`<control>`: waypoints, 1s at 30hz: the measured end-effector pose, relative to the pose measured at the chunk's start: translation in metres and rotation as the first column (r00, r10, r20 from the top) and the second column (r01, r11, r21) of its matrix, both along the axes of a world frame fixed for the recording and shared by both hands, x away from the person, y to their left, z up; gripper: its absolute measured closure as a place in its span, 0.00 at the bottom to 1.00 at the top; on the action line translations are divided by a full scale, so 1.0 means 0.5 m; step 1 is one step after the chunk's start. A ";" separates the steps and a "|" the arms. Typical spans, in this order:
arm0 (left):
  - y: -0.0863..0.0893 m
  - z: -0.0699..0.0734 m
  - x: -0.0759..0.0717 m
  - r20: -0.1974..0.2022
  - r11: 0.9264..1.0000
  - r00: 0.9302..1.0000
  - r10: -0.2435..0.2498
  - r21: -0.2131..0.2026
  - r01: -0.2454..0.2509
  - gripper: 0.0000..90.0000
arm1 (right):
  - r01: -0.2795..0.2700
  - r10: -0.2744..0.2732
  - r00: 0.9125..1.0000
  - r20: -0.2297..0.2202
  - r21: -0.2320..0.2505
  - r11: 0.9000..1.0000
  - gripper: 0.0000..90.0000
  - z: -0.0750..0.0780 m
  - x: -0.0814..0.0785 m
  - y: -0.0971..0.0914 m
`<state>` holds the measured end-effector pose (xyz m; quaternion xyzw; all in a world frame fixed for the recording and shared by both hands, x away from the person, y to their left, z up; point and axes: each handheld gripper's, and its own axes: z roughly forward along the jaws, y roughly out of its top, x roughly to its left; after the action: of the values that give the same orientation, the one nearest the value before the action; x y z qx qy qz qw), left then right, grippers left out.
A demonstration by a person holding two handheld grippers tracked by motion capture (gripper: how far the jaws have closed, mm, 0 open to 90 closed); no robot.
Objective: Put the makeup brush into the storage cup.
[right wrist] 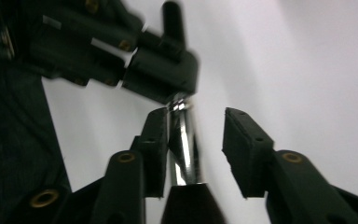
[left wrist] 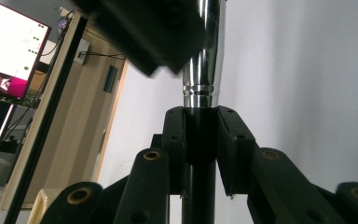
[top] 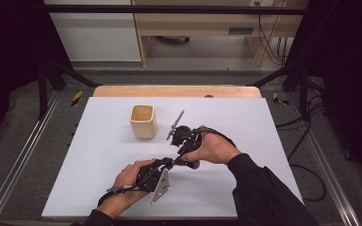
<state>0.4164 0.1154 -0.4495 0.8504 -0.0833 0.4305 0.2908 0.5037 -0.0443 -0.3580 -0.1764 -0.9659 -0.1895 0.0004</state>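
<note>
- White table surface (top: 99,155), lit from above; a strip of wooden edge (top: 176,91) shows at its far side.
- Cream square cup (top: 143,121) stands upright on the far-left part of the surface, open end up, well apart from both hands.
- Both hands meet near the centre-front of the table. Left hand (top: 129,175) comes in from the bottom edge, right hand (top: 215,149) from the lower right in a dark sleeve (top: 264,193).
- Left gripper (top: 168,163) points right and slightly away from the person; its grey three-cornered plate (top: 160,187) hangs toward the near edge.
- Right gripper (top: 185,151) points back toward the left gripper; its plate (top: 175,125) tilts up toward the far side.
- Object between them: a slim rod-like tool, chrome barrel (left wrist: 204,56) joined to a black handle section (left wrist: 200,140).
- Left gripper view: the 2 jaws are clamped on the black section just below the chrome collar, pads pressed against it on both sides.
- Right gripper view (blurred): jaws stand apart. The chrome barrel (right wrist: 184,144) lies touching the left-hand pad (right wrist: 154,140); the other pad (right wrist: 242,144) is clear of it with a visible gap.
- Same view: the left gripper (right wrist: 161,77) shows beyond the barrel's far end, closed over the tool.
- A lit monitor (left wrist: 9,51) shows at the left edge of the left gripper view.
</note>
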 end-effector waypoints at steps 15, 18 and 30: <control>-0.006 -0.005 -0.003 0.000 1.000 1.000 -0.004 -0.002 0.004 0.83 | 0.117 -0.132 0.981 0.141 0.106 0.987 0.33 0.006 0.020 -0.019; -0.005 -0.003 -0.004 -0.002 1.000 1.000 -0.001 -0.006 0.001 0.83 | 0.133 -0.150 0.976 0.159 0.111 0.985 0.29 0.008 0.021 -0.020; 0.005 -0.002 -0.006 -0.012 0.999 1.000 0.019 -0.051 -0.019 0.83 | 0.232 -0.306 0.920 0.247 0.288 0.929 0.09 0.025 0.022 -0.079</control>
<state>0.4135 0.1180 -0.4504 0.8459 -0.0626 0.4304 0.3087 0.5149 -0.0837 -0.3457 -0.2774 -0.8897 -0.3330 -0.1435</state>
